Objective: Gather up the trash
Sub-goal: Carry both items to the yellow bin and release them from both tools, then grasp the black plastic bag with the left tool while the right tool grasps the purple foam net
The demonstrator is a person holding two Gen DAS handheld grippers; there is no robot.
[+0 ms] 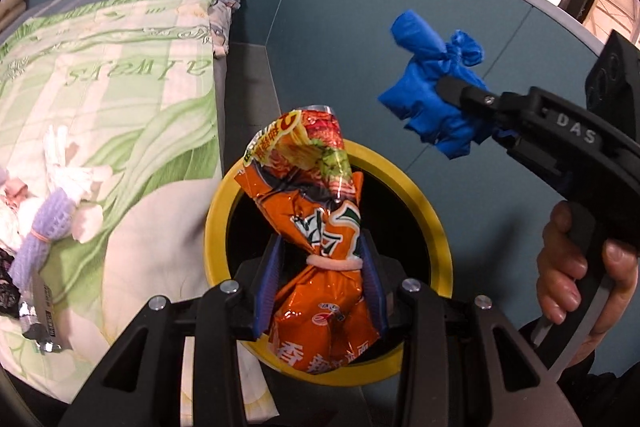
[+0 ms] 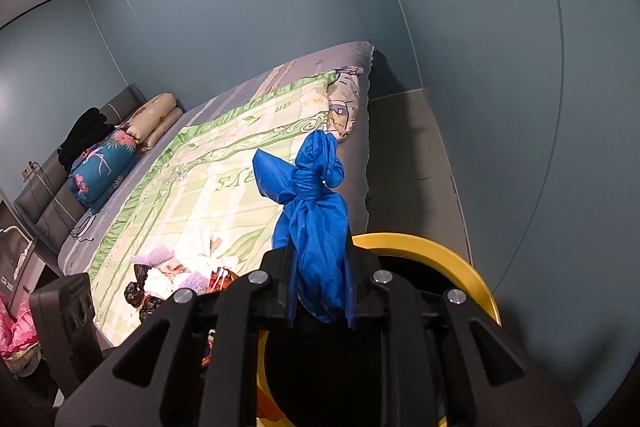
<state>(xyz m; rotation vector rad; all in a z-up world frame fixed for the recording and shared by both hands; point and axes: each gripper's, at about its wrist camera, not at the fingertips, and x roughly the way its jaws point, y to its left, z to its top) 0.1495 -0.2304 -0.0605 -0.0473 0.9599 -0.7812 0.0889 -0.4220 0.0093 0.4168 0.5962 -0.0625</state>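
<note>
Two grippers, each carrying one piece of trash, meet at a yellow-rimmed bin beside the bed. At far left, more trash lies on the green-and-white quilt: a lilac mesh bundle tied with white wrap, and a silver wrapper. Centre: the left gripper, jaws partly closed, clamps an orange noodle packet at its banded waist, directly over the bin's dark opening. Right: the right gripper, held by a hand, has its jaws nearly closed on a knotted blue plastic bag, above the bin's far rim.
</note>
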